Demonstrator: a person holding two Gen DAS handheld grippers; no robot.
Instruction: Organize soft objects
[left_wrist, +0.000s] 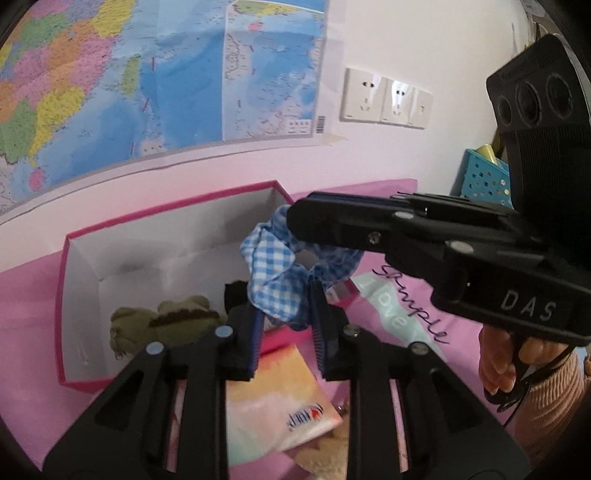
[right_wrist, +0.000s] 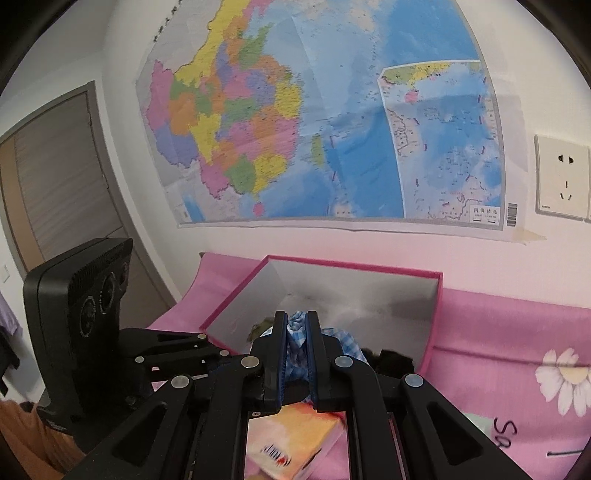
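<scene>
The left gripper (left_wrist: 286, 317), seen from its own wrist camera, has its jaws parted with the lower fold of a blue-and-white checked scrunchie (left_wrist: 275, 275) sitting between the fingers; whether the pads actually press the cloth I cannot tell. The right gripper (left_wrist: 295, 218) reaches in from the right, just ahead of and above the left fingertips, its tip covering the scrunchie's top. Ahead and to the left stands an open pink box (left_wrist: 79, 295) with a white interior, a green plush toy (left_wrist: 147, 325) lying in its near corner. A small black item (left_wrist: 234, 291) lies just left of the left finger. Below the jaws rests a tissue pack (left_wrist: 273, 398) on the pink cloth (left_wrist: 399, 373). A blue basket (left_wrist: 484, 177) stands far to the right, and a wall map (left_wrist: 147, 81) hangs above.

From the right wrist camera, the right gripper (right_wrist: 296, 347) is clenched on the scrunchie (right_wrist: 297, 332), checked fabric squeezed between its fingers and spilling to the right. The pink box (right_wrist: 436, 314) opens directly ahead. The tissue pack (right_wrist: 295, 439) lies beneath the jaws. The left gripper's body (right_wrist: 166, 354) sits close on the left.
</scene>
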